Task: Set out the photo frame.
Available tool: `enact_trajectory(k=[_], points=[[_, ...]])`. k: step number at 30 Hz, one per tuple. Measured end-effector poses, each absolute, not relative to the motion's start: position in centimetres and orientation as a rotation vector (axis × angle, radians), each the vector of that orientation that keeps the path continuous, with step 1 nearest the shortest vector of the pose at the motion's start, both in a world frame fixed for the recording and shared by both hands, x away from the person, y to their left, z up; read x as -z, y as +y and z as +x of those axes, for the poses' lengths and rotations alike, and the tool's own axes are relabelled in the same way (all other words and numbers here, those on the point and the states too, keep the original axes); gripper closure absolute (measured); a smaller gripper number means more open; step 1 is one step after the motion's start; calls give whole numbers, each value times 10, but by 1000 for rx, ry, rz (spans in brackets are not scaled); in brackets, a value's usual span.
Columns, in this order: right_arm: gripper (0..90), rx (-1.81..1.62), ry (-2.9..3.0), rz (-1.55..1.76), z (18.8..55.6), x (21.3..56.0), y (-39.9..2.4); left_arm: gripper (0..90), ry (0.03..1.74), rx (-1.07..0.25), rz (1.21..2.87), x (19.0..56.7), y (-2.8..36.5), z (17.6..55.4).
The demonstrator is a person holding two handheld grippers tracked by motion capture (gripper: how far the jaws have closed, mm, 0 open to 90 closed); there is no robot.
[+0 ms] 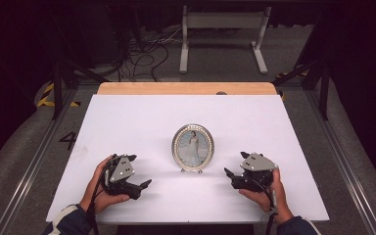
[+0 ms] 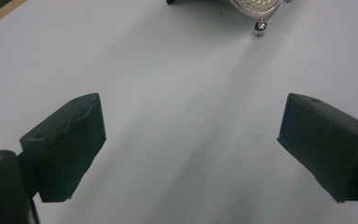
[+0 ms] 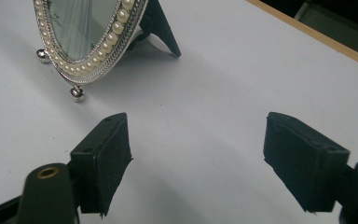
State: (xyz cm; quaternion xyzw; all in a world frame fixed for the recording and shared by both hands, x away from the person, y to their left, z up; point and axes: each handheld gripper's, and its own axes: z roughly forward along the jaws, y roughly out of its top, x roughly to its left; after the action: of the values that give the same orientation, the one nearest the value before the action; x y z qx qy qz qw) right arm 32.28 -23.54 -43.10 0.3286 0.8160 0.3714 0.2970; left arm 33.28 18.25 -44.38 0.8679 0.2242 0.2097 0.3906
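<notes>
Tabletop [image 1: 127, 117] comes first: it is big, white and flat, with a wood strip along its far edge. Behind it, on the floor, stands a white stand [image 1: 223, 36], with black cables [image 1: 142, 58] lying beside it.

Next comes the frame [image 1: 193, 147]. It is oval and silver, with little pearls around the rim and a picture of a person in white inside. It stands upright on small ball feet near the middle of the tabletop, between the two grippers and touching neither. From the right gripper view, a dark prop leg holds it up at the back.

The left gripper [image 1: 138, 171] sits low over the tabletop, left of the frame. Its jaws are wide apart and hold nothing.

The right gripper [image 1: 236, 164] sits low on the other side. Its jaws are wide apart too, with nothing between them.
</notes>
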Motion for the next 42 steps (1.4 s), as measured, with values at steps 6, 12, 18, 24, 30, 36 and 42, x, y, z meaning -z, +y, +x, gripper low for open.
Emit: enact_trajectory(k=[6,12,18,24,30,36,42], points=[[232,-974,2162,888,321,432,-243,73,592,-539,2192,444,193,331],[232,-971,2146,916,319,433,-253,74,619,-541,2185,445,205,328],[232,-974,2118,943,317,433,-262,73,655,-550,2167,446,219,324],[230,-969,2104,965,315,434,-271,73,696,-556,2147,446,235,322],[228,-965,2082,987,312,433,-281,74,737,-555,2121,447,251,320],[227,-961,2066,1014,310,434,-291,74,764,-563,2114,448,262,318],[226,-961,2050,1033,307,434,-297,75,799,-569,2096,449,273,316]])
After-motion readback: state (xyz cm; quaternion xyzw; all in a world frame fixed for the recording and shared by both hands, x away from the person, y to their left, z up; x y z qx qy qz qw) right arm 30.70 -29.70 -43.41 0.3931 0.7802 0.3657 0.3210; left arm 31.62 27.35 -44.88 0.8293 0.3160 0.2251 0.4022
